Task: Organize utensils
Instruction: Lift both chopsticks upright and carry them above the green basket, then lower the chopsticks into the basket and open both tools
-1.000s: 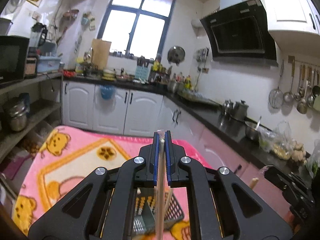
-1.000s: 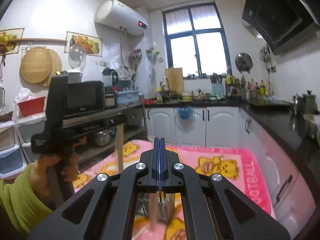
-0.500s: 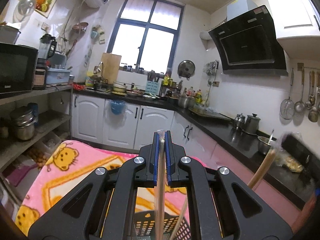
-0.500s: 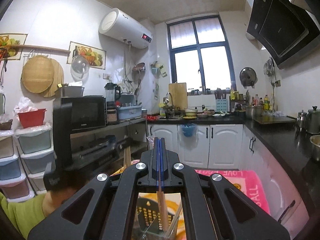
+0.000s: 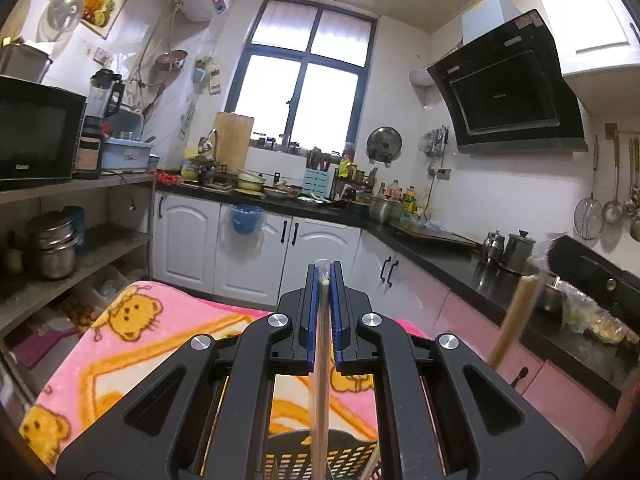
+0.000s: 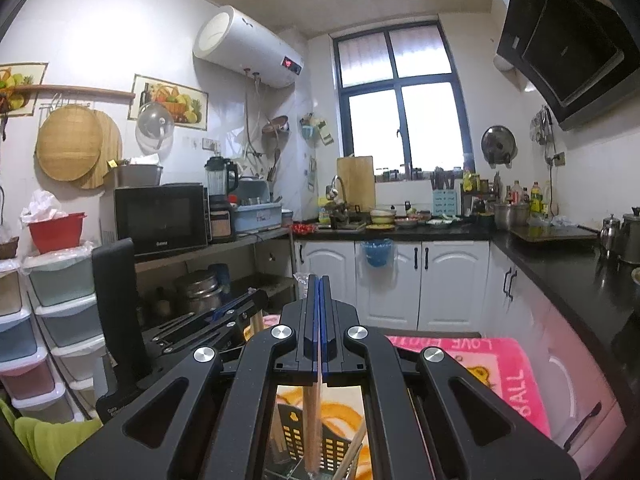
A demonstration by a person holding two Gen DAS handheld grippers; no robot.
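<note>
**Wooden chopsticks pinched above a black basket**

Wood is held in both grippers. The left gripper [image 5: 323,280] is seen with its blue-lined fingers [image 5: 311,312] pressed against a pale pair of chopsticks [image 5: 320,400], which runs upright from between the fingertips down toward the bottom of the left wrist view. Below it, the slotted rim of a black plastic utensil basket [image 5: 304,458] is visible on a pink blanket [image 5: 132,344] printed with yellow bears, which covers the table.

In the right wrist view, the right gripper [image 6: 319,280] is shown with its fingers [image 6: 329,312] drawn tightly together on a thin wrapper, from which a darker, reddish-brown chopstick [image 6: 311,428] hangs down. Its lower end is seen just in front of the same black basket [image 6: 296,436]; whether it is inside the basket or only beside it cannot be told. Another pale stick [image 6: 352,456] is seen leaning inside the basket at the lower right.

The left gripper is also caught from the side in the right wrist view, at the left [image 6: 256,300], held by a person whose green sleeve [image 6: 44,440] is seen in the bottom corner. In the left wrist view, the right gripper appears blurred at the right edge [image 5: 532,280], with its chopstick slanting down from it.

A kitchen surrounds the table: white cabinets [image 5: 192,248], a dark countertop [image 6: 560,264], a window [image 5: 304,76], a microwave [image 6: 160,216] and a white water heater [image 6: 248,48].
</note>
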